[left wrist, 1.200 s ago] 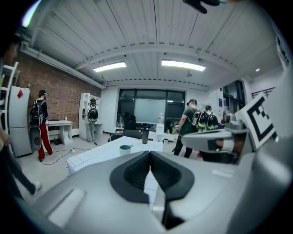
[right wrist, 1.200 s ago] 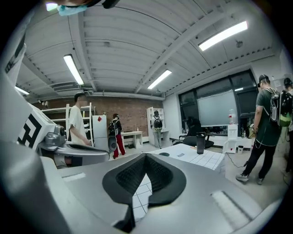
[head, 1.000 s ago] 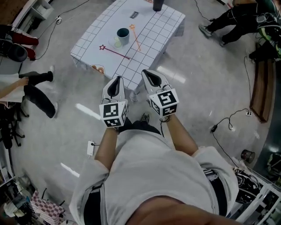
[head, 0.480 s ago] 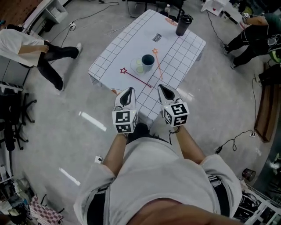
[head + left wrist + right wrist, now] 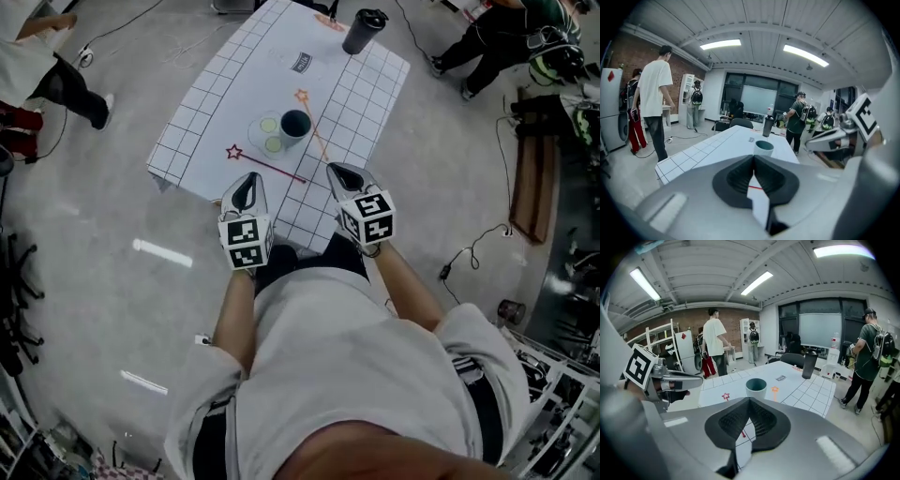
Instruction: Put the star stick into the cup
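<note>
A red star stick (image 5: pixel 267 166) lies flat on the grid-cloth table (image 5: pixel 197 122), its star (image 5: pixel 233 152) toward the left; it also shows in the right gripper view (image 5: pixel 725 396). An orange star stick (image 5: pixel 314 131) lies beside the teal cup (image 5: pixel 295 124), which stands upright near the table's middle (image 5: pixel 764 147) (image 5: pixel 756 388). My left gripper (image 5: pixel 251 180) and right gripper (image 5: pixel 341 172) hover side by side at the table's near edge, short of the sticks. Both are shut, with nothing between the jaws (image 5: pixel 753 157) (image 5: pixel 749 400).
A black tumbler (image 5: pixel 362 30) stands at the table's far end, with a small card (image 5: pixel 302 64) nearer. Two green discs (image 5: pixel 271 135) lie left of the cup. People stand around the room (image 5: pixel 56 80) (image 5: pixel 497 37). Cables cross the floor (image 5: pixel 473 248).
The table has shifted in the head view and the gripper tips now reach its near edge instead of hanging over the floor. Both grippers stay shut and empty. Bystanders have moved.
</note>
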A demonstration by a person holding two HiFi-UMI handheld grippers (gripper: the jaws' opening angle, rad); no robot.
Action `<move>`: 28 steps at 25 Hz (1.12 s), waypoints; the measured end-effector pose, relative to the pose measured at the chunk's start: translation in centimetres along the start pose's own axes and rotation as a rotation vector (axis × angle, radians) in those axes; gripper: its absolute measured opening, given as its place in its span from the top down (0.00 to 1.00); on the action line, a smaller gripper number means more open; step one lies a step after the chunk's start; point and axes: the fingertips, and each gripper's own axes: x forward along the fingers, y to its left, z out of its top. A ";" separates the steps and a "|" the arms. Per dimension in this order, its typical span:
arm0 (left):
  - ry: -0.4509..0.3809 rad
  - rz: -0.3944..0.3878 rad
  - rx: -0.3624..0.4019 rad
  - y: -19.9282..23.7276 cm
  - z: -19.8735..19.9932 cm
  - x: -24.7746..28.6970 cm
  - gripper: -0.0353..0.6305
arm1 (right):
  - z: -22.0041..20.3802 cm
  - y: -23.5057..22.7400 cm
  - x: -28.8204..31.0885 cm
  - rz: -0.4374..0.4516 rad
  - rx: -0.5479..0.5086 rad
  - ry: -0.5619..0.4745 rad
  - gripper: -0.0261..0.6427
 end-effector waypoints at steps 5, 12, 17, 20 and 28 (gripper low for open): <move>0.065 -0.028 -0.003 0.4 -2.2 2.7 0.94 | -0.7 -2.6 3.4 -0.020 -0.029 0.099 0.96; 0.147 -0.018 0.002 0.8 -4.6 6.9 0.94 | -1.9 -6.7 10.4 -0.015 0.000 0.225 0.96; 0.201 0.009 -0.018 1.2 -5.7 9.1 0.94 | -1.9 -9.1 14.3 0.045 -0.005 0.303 0.96; 0.245 0.040 -0.058 1.5 -6.3 10.1 0.94 | -2.2 -9.7 16.5 0.102 0.000 0.367 0.96; 0.291 0.076 -0.097 1.5 -7.3 11.8 0.94 | -3.8 -11.5 22.8 0.158 0.052 0.483 0.87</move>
